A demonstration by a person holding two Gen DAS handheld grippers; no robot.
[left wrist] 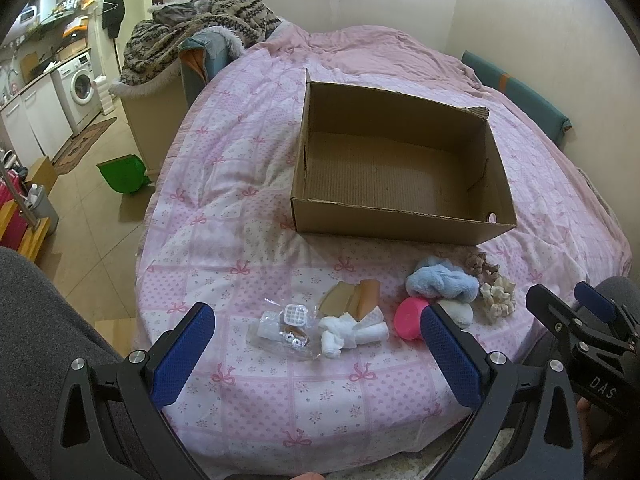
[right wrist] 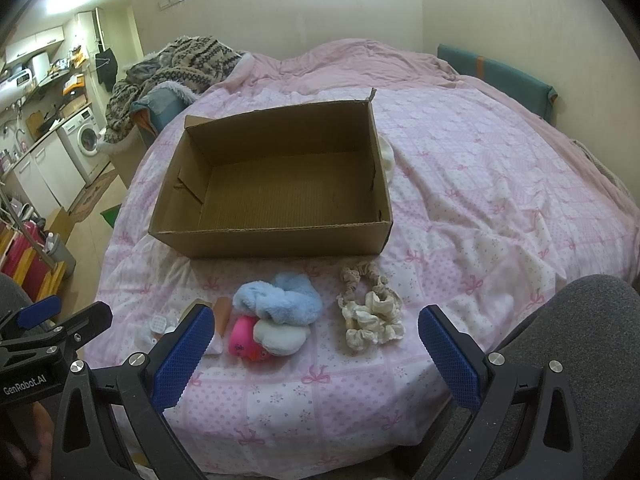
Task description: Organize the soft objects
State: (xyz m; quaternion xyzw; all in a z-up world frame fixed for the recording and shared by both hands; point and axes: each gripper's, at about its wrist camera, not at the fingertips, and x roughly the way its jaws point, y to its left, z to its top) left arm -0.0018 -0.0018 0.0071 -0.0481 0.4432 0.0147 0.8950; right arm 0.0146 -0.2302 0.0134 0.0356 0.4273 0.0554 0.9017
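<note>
Your left gripper (left wrist: 316,356) hangs spread wide with nothing between its blue, dimpled pads, and your right gripper (right wrist: 316,356) is just as wide and just as empty; neither touches the bedding. Just beyond the left one, on the pink bow-print quilt (left wrist: 248,216), lie a crinkled clear plastic packet (left wrist: 280,330), a knotted white cloth roll (left wrist: 352,334) and some tan wedge-shaped pieces (left wrist: 352,298) that may be sponges, though the view is too soft to be sure. Ahead of the right one sit a round pink toy (right wrist: 244,340) touching a pale grey-white pad (right wrist: 280,336), with a fluffy blue plush piece (right wrist: 280,300) pressed against both from behind. Off to their right, apart from them, a ruffled cream scrunchie (right wrist: 374,320) lies against a beige one (right wrist: 360,276). Farther out, in the middle of the bed, stands an open brown cardboard box (right wrist: 272,240), its corrugated floor bare. Behind that, at the bed's far left corner, a patterned knit blanket (left wrist: 200,28) is heaped.
</note>
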